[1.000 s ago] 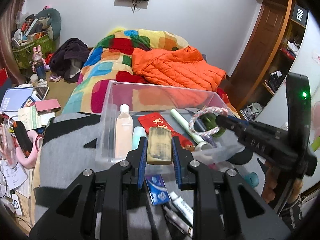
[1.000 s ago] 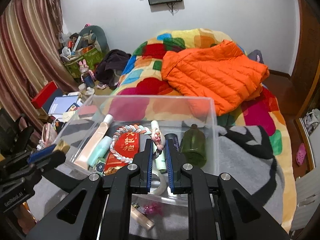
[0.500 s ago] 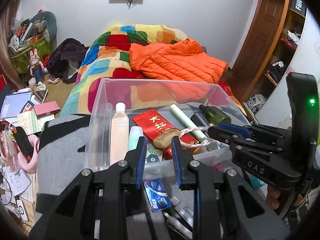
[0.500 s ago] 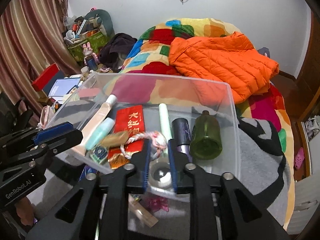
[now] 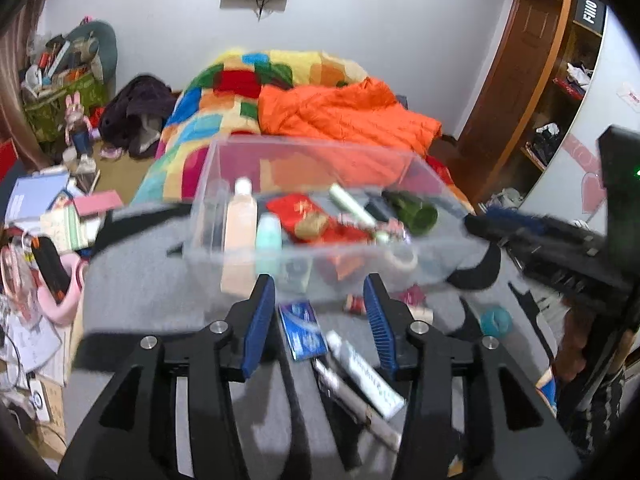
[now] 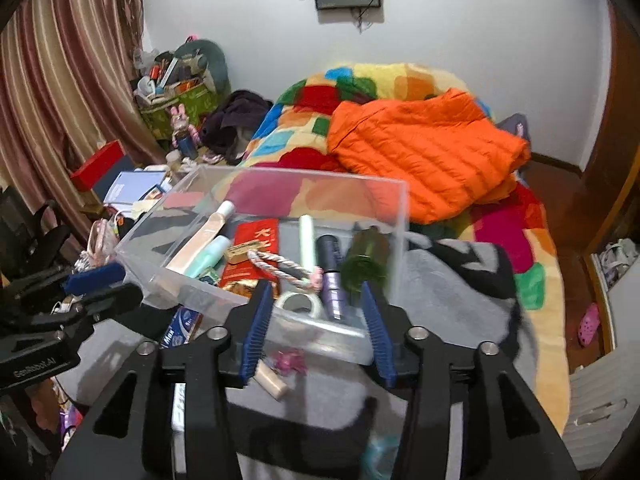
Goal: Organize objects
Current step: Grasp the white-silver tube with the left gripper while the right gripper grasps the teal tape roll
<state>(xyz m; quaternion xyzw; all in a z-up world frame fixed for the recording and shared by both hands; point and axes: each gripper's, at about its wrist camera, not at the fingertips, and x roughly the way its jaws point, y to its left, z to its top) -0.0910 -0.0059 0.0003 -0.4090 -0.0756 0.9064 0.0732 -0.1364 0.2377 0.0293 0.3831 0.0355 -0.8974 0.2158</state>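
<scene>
1. Left wrist view: left claw [image 5: 320,320] spread, its jaws having just been opening, nothing between them; it hangs over the grey blanket [image 5: 152,280] before the clear bin [image 5: 304,276]. Motion blur smears the bin's contents; the right claw [image 5: 496,220] is cut off at the edge.
2. Right wrist view: right claw [image 6: 316,320] spread, jaws just opened, empty. A rope ring [image 6: 284,266] lies inside the bin [image 6: 280,312]; its near wall hides the tape roll [image 6: 300,304] partly.

Room evenly lit, soft indoor light, no hard shadows; white wall [image 5: 380,40] bright w/o glare. Both views fisheye: dark corners, door frame [image 5: 516,80] and curtain [image 6: 60,100] bow at edges. Left view motion-blurred, esp. clear bin [image 5: 320,240] and near clutter. Right view sharper, slight smear near bottom; bin walls give faint reflections.
</scene>
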